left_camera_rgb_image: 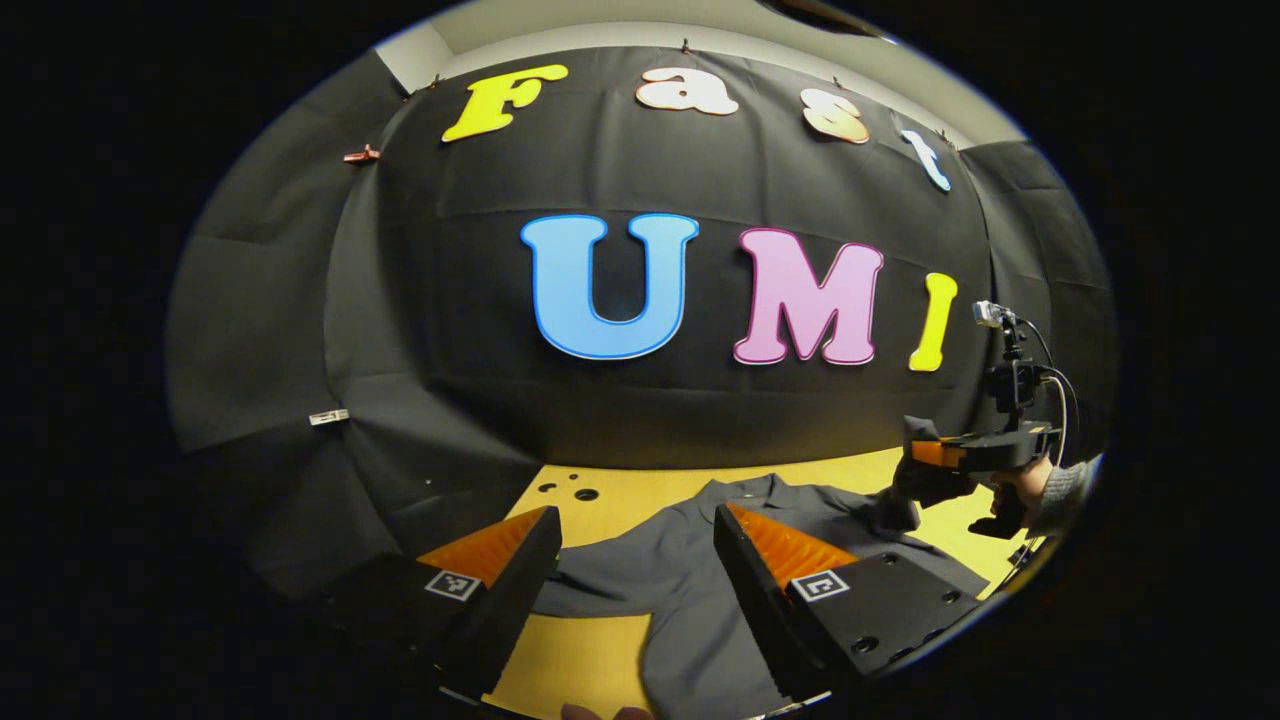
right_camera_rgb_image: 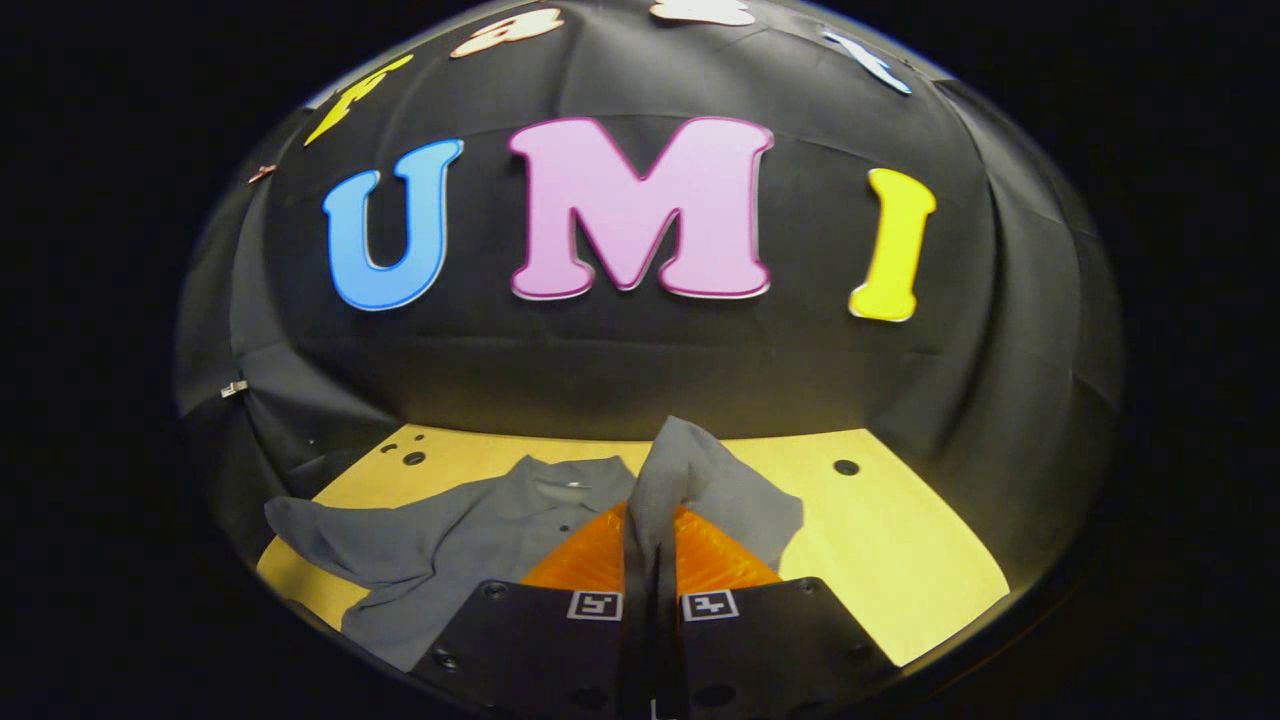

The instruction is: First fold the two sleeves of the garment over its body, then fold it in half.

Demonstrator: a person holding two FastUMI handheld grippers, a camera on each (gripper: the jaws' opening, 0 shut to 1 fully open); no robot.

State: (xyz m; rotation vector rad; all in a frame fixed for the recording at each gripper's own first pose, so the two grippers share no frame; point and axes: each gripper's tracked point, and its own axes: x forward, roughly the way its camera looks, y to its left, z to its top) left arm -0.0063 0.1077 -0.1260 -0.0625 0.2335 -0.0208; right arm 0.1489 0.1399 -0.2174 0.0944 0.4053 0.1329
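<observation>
A grey collared shirt (left_camera_rgb_image: pixel 660 575) lies flat on the yellow table (left_camera_rgb_image: pixel 590 655). My left gripper (left_camera_rgb_image: pixel 635 515) hovers open above the shirt's left side, nothing between its fingers. At the far right of the left gripper view a hand (left_camera_rgb_image: pixel 1050 490) holds my right gripper (left_camera_rgb_image: pixel 915 470) at the shirt's right sleeve. In the right gripper view the right gripper (right_camera_rgb_image: pixel 650 520) is shut on that sleeve (right_camera_rgb_image: pixel 700 480), whose cloth stands up in a peak between the fingers. The shirt body (right_camera_rgb_image: pixel 470 545) and the other sleeve (right_camera_rgb_image: pixel 310 530) spread flat to the left.
The table (right_camera_rgb_image: pixel 900 540) has small round holes (right_camera_rgb_image: pixel 846 467) near its back edge. The black cloth wall rises right behind the table and wraps both sides. Bare tabletop lies to the right of the shirt.
</observation>
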